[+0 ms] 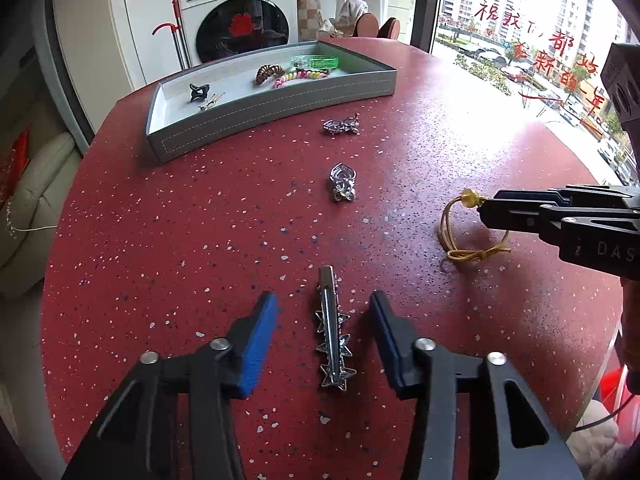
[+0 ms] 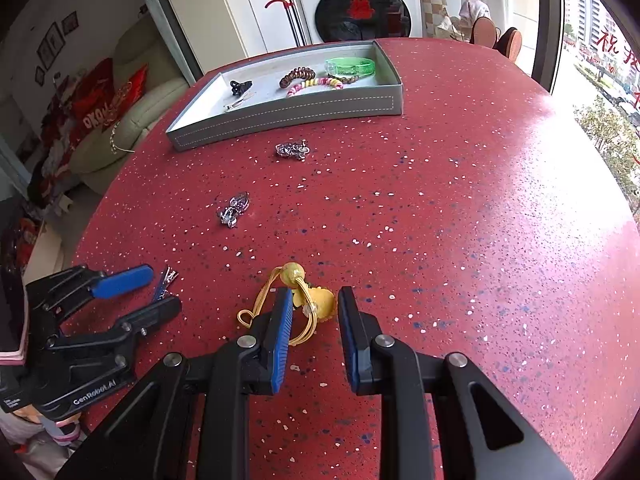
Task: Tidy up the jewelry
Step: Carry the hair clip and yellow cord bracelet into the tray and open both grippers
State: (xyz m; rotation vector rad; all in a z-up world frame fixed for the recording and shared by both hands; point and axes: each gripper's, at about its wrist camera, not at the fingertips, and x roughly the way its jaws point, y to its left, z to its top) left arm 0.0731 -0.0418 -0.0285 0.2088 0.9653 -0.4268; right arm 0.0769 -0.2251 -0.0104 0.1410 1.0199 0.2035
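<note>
A: Between the left gripper (image 1: 324,340) fingers (image 1: 260,344), what's that star clip (image 1: 332,344)?
B: Shiny metal, on a glossy speckled red table (image 1: 180,240).
A: And the pads?
B: Ribbed blue rubber, matt black plastic arms. Between the right gripper (image 2: 314,340) fingers lies a glossy yellow cord tie (image 2: 308,304).

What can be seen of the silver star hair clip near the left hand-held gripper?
The silver star hair clip is a slim, shiny metal bar with open star shapes along its sides. It lies flat on the red speckled table, between the open blue-padded fingers of the left hand-held gripper; neither pad presses it.
</note>
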